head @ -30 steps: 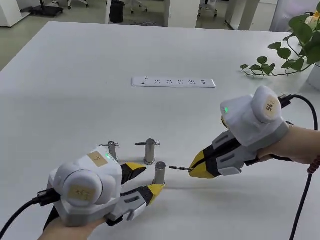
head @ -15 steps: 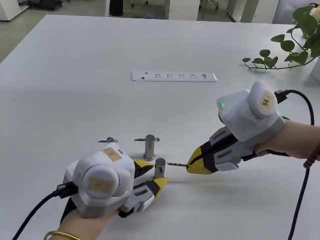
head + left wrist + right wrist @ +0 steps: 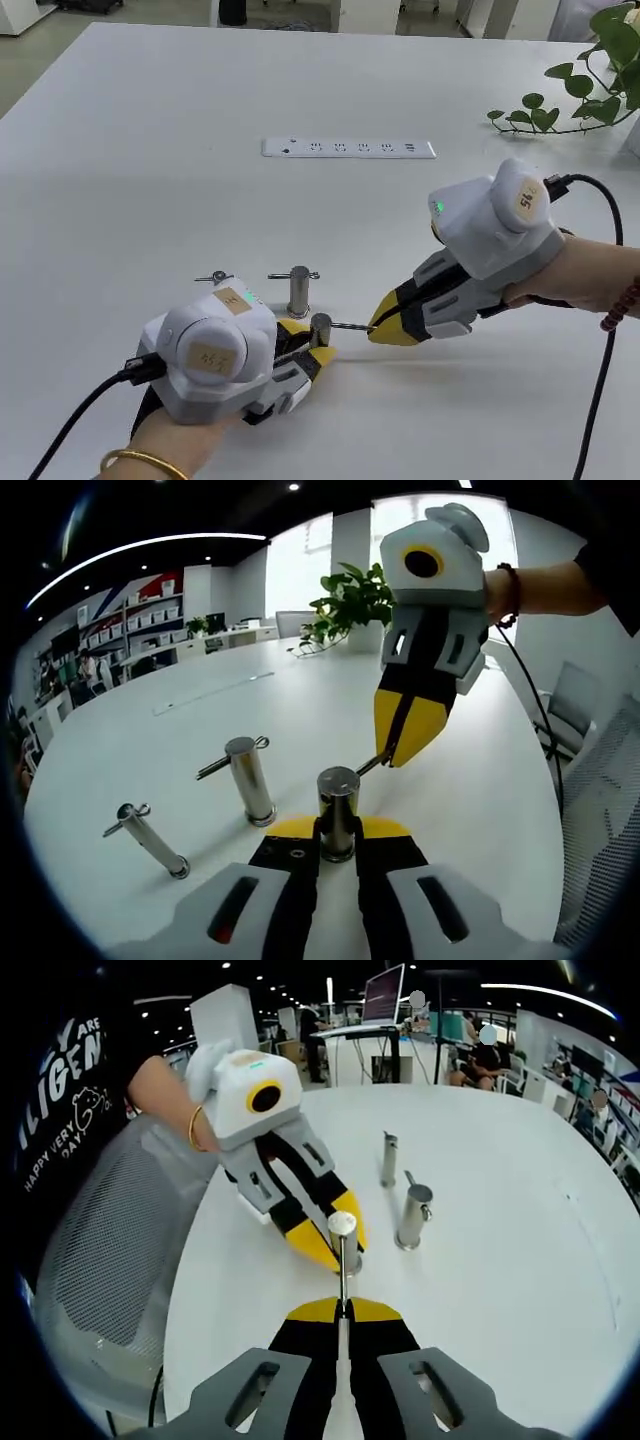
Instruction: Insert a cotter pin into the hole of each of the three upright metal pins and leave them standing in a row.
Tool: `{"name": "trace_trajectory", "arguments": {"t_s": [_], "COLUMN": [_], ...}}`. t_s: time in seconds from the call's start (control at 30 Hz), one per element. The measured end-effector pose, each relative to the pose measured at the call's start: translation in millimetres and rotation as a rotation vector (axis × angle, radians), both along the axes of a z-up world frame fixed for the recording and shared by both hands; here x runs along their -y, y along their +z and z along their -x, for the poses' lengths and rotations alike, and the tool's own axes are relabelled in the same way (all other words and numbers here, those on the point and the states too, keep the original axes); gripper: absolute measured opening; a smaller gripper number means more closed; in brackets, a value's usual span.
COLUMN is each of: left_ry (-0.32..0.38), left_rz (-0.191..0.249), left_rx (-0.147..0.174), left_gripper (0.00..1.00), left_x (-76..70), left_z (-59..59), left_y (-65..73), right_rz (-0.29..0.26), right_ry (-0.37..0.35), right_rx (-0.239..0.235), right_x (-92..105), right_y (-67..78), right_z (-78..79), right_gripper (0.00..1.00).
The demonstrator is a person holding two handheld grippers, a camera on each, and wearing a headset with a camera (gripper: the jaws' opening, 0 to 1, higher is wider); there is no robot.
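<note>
Three upright metal pins stand on the white table (image 3: 150, 150). My left gripper (image 3: 312, 345) is shut on the nearest pin (image 3: 320, 326), low on its shaft (image 3: 338, 800). From the right, my right gripper (image 3: 378, 327) is shut on a thin cotter pin (image 3: 350, 325), held level with its tip at the near pin's head (image 3: 343, 1225). The middle pin (image 3: 298, 290) has a cotter pin through it. The far-left pin (image 3: 150, 838) also carries one and is partly hidden behind the left gripper in the head view.
A white power strip (image 3: 348, 149) lies across the table farther back. A potted plant (image 3: 590, 70) trails leaves at the back right corner. A black cable (image 3: 600, 390) runs from the right gripper over the table's right side.
The left gripper's jaws, open beside the near pin a second ago, have shut on it. The right gripper has carried the cotter pin left until its tip meets the pin's head.
</note>
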State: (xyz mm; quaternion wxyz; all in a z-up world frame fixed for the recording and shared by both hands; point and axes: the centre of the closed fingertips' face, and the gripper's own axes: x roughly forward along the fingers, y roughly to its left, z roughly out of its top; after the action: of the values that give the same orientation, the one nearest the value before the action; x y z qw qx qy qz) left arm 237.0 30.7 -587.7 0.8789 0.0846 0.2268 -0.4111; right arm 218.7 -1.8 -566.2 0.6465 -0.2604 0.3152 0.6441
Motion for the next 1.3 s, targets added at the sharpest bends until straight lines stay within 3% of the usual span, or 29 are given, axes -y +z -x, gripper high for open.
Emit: {"name": "trace_trajectory", "arguments": {"t_s": [1.3], "left_ry": [-0.004], "left_rz": [0.001], "left_rx": [0.000], "left_gripper": [0.10], "left_x": [1.2], "left_z": [-1.9], "left_y": [-1.6], "right_rz": [0.034], "right_ry": [0.063], "right_rx": [0.077], "right_x": [-20.0], "right_y": [0.7], "right_z": [-9.2], "right_gripper": [0.00]}}
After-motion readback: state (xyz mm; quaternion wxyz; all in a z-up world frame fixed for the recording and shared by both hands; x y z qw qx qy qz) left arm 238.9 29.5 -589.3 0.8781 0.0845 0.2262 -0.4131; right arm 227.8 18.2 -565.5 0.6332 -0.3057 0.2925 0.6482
